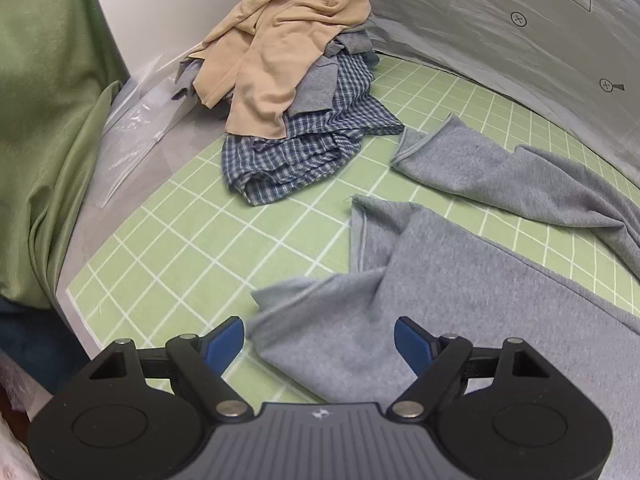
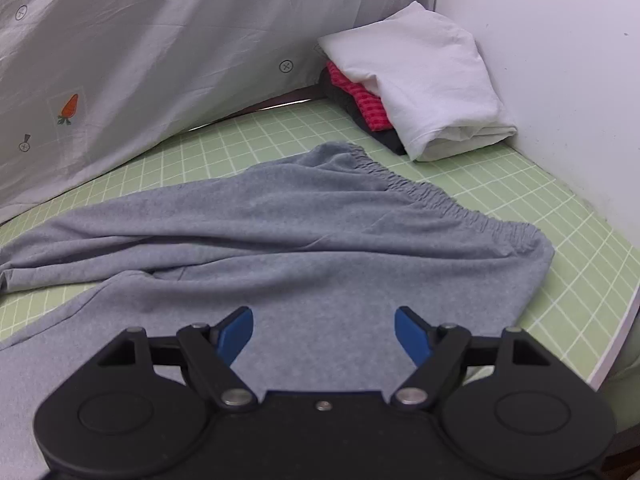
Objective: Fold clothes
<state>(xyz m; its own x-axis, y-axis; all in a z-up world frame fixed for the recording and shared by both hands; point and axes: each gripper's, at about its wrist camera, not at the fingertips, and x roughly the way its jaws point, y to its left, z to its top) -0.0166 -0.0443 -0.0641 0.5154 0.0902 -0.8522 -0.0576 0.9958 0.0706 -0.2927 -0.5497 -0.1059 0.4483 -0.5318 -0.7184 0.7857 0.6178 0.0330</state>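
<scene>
Grey sweatpants (image 1: 460,280) lie spread on the green grid mat (image 1: 192,240). In the left wrist view the two leg ends point toward a heap of unfolded clothes (image 1: 288,80). My left gripper (image 1: 320,340) is open and empty, just above the near leg's hem. In the right wrist view the pants' waist part (image 2: 320,232) with its elastic band (image 2: 460,204) lies ahead. My right gripper (image 2: 324,332) is open and empty over the grey fabric.
The heap has a beige top over grey and blue plaid garments. A stack of folded clothes (image 2: 420,84), white on red on dark, sits at the far right corner by the wall. A grey printed sheet (image 2: 140,60) hangs behind the mat. Green cloth (image 1: 44,140) lies at left.
</scene>
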